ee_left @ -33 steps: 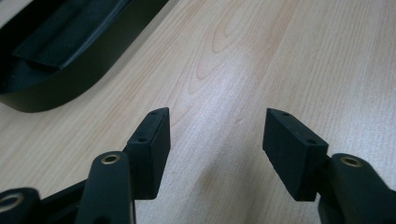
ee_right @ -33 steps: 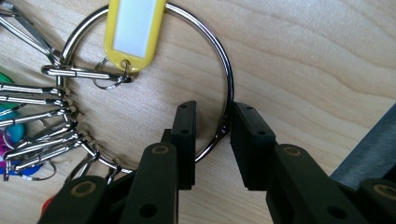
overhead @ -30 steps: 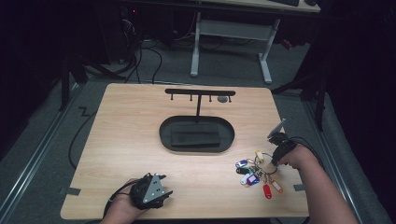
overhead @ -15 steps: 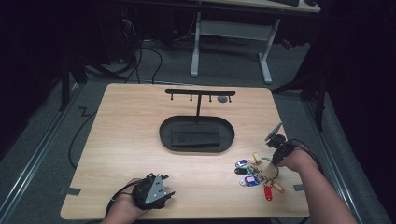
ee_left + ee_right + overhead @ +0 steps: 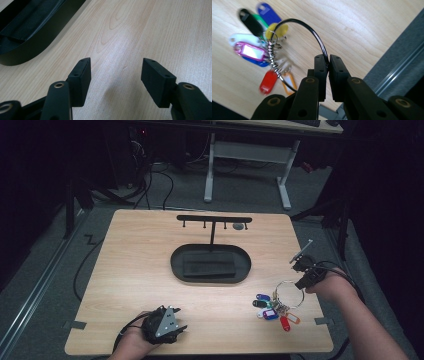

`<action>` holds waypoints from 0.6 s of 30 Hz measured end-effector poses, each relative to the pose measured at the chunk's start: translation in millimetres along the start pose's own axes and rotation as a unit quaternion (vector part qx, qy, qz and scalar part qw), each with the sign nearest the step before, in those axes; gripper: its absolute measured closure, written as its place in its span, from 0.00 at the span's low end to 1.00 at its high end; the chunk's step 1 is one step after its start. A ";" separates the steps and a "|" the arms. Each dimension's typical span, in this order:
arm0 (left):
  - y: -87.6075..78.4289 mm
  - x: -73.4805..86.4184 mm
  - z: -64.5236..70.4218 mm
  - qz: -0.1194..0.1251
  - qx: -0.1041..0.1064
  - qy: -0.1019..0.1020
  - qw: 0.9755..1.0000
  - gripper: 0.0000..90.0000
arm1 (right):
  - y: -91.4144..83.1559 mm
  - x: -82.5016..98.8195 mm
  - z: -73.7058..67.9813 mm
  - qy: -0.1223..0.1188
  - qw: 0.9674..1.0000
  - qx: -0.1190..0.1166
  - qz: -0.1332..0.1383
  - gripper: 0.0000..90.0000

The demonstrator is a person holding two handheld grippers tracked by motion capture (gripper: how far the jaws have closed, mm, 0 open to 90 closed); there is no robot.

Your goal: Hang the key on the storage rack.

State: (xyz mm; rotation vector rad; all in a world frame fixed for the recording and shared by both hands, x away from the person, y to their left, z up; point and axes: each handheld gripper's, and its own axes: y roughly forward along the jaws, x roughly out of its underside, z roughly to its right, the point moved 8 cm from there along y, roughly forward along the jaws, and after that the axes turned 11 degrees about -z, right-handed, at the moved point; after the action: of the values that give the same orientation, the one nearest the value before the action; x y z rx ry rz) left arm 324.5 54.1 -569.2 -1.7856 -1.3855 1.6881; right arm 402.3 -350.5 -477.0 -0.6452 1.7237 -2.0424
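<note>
Table (image 5: pixel 140 270) right edge: right tongs (image 5: pixel 327 65) pinch key ring (image 5: pixel 312 30)

Your wooden table (image 5: pixel 140 270) carries a black oval tray (image 5: pixel 210 265) mid-top. Coloured key tags (image 5: pixel 272 309) lie near its right front.

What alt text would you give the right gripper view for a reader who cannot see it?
The right gripper has its two black jaws shut on a large wire key ring above a light wooden table. Coloured plastic key tags hang bunched on the ring, slightly blurred.
</note>
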 end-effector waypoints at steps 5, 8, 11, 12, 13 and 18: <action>-1.6 1.3 -1.9 0.002 -0.001 -0.002 1.000 0.46 | -28.4 -4.4 -7.2 -0.018 0.999 0.031 0.008 0.95; -1.8 1.3 -3.3 0.004 -0.002 -0.004 1.000 0.46 | -37.5 -7.6 -9.3 -0.021 0.999 0.037 0.012 0.95; -2.0 0.9 -5.5 0.007 -0.003 -0.010 1.000 0.46 | -55.5 -16.0 -13.3 -0.031 0.998 0.049 0.023 0.95; -1.6 0.7 -6.1 0.009 -0.004 -0.012 1.000 0.46 | -55.5 -16.0 -13.3 -0.031 0.998 0.049 0.023 0.95; -1.2 0.6 -6.6 0.010 -0.003 -0.014 1.000 0.46 | -60.5 -18.0 -14.6 -0.033 0.998 0.051 0.026 0.95; -1.7 2.3 -9.5 0.014 0.000 -0.022 1.000 0.46 | -82.0 -27.7 -22.2 -0.044 0.997 0.049 0.040 0.95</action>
State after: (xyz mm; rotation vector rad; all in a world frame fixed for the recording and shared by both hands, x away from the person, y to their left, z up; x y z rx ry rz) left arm 331.9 60.3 -566.9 -1.7846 -1.3851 1.7522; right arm 412.2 -303.2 -401.8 -0.6144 1.5640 -1.9994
